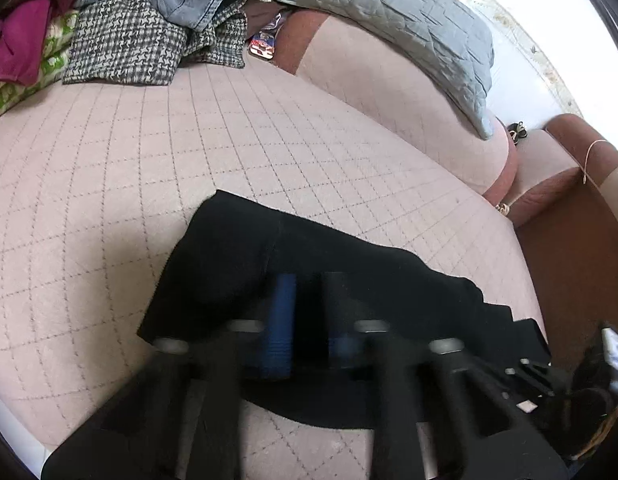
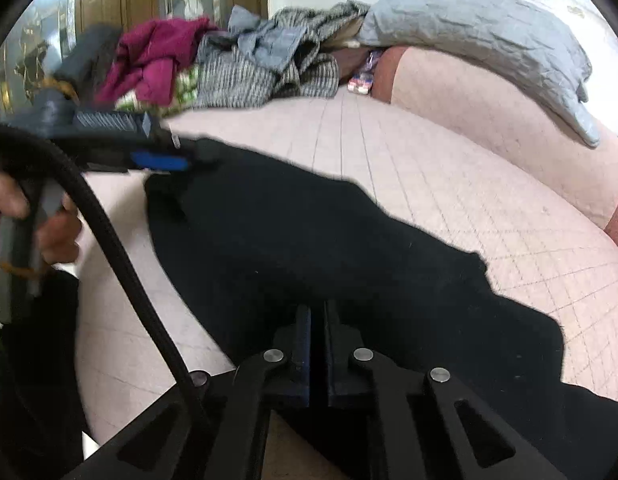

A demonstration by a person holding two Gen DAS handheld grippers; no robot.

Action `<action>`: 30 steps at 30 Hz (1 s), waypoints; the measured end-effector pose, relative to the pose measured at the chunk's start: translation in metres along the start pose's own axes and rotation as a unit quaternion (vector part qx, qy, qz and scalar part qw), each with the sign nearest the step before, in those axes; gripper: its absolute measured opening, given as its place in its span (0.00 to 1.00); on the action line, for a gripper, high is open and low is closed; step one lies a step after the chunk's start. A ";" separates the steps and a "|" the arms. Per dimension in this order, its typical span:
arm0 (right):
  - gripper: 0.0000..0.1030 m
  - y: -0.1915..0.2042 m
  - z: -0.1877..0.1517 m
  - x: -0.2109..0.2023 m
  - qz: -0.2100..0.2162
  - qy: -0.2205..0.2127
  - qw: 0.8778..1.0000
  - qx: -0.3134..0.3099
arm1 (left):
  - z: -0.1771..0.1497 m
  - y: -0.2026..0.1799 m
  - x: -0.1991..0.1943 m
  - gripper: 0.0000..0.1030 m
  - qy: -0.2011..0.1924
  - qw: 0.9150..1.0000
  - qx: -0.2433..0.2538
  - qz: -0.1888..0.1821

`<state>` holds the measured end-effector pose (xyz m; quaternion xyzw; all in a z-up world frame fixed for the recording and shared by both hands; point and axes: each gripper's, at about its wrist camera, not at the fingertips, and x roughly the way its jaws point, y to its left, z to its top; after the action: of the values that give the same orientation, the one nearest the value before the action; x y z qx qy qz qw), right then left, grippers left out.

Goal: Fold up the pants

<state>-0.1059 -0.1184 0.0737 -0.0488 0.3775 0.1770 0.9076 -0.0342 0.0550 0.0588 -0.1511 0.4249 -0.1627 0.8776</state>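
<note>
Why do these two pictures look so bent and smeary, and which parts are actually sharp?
Both views are fisheye, so the quilted pink sofa cover bulges and the corners go black. Left wrist view: the left gripper is motion-blurred, the houndstooth cloth crisp, the window side blown out white. Right wrist view: the right gripper is sharp, the black pants nearly featureless, the hand smeared.

surface: pink quilted sofa | back: grey quilt | corner: clothes pile | light: daylight
</note>
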 end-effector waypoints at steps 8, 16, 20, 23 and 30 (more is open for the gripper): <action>0.04 0.025 -0.010 -0.021 0.016 0.003 1.000 -0.019 | -0.015 0.010 -0.034 0.09 -0.038 0.999 0.026 0.026; 0.06 0.026 -0.026 0.007 0.004 0.040 0.999 -0.004 | -0.025 0.033 -0.027 0.14 -0.008 0.999 -0.021 0.024; 0.37 0.035 -0.018 -0.007 0.023 0.017 0.999 -0.026 | -0.024 0.035 -0.035 0.44 -0.022 0.999 -0.018 0.022; 0.38 0.048 -0.012 -0.012 0.022 0.000 0.999 -0.049 | -0.020 0.038 -0.044 0.45 -0.042 0.999 -0.033 0.011; 0.36 0.065 0.006 0.029 0.009 0.009 0.996 -0.089 | -0.002 0.050 -0.018 0.62 -0.022 0.997 -0.064 0.022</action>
<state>-0.1063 -0.0478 0.0604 -0.1274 0.3685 0.2175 0.8948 -0.0384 0.1074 0.0497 -0.2007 0.4180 -0.1125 0.8788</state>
